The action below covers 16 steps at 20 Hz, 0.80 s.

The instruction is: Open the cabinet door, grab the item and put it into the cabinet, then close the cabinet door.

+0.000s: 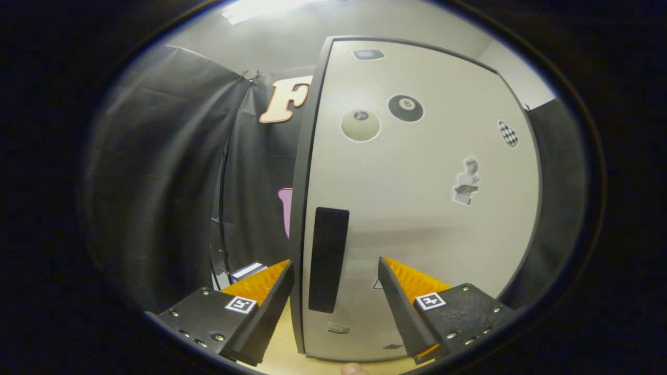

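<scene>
To the left, the booth's black cloth wall [156,172] is seen hanging in soft folds, with a small flat boxed item [249,270] lying low against it (too small for its kind to be told). The fingers [336,307] are held open and grip nothing; the free edge of the cabinet door [417,208] stands between them, the left finger just outside that edge, the right one in front of the panel. The door is a flat, stiff, pale panel with a smooth, probably slippery face framed by a dark rim, so it is judged light to swing but poor to pinch flat-on. Hold is best taken at the dark upright handle strip [328,259] beside the edge. Further right, flat stickers [405,108] are scattered over the panel. A pale wooden table [279,354] is glimpsed beneath.
</scene>
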### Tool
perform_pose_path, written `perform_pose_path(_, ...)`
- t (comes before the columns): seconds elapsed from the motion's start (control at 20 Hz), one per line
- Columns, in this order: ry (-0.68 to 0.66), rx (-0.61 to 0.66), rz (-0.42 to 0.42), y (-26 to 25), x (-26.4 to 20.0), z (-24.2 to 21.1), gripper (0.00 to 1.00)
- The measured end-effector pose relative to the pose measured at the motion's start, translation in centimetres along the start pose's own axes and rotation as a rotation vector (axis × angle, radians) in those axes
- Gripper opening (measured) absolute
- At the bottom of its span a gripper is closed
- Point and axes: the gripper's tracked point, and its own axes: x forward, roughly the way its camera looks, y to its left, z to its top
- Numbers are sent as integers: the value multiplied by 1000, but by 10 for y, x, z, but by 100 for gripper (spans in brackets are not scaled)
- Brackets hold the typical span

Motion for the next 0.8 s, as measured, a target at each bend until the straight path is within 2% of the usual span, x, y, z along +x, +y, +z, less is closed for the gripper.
perform_pose_path(0.15,9,17,-14,0,13,-6,95)
perform_pose_path(0.35,-6,-39,-29,2,12,-6,95)
perform_pose_path(0.55,4,5,-33,3,12,-5,95)
perform_pose_path(0.8,32,64,35,30,13,-8,95)
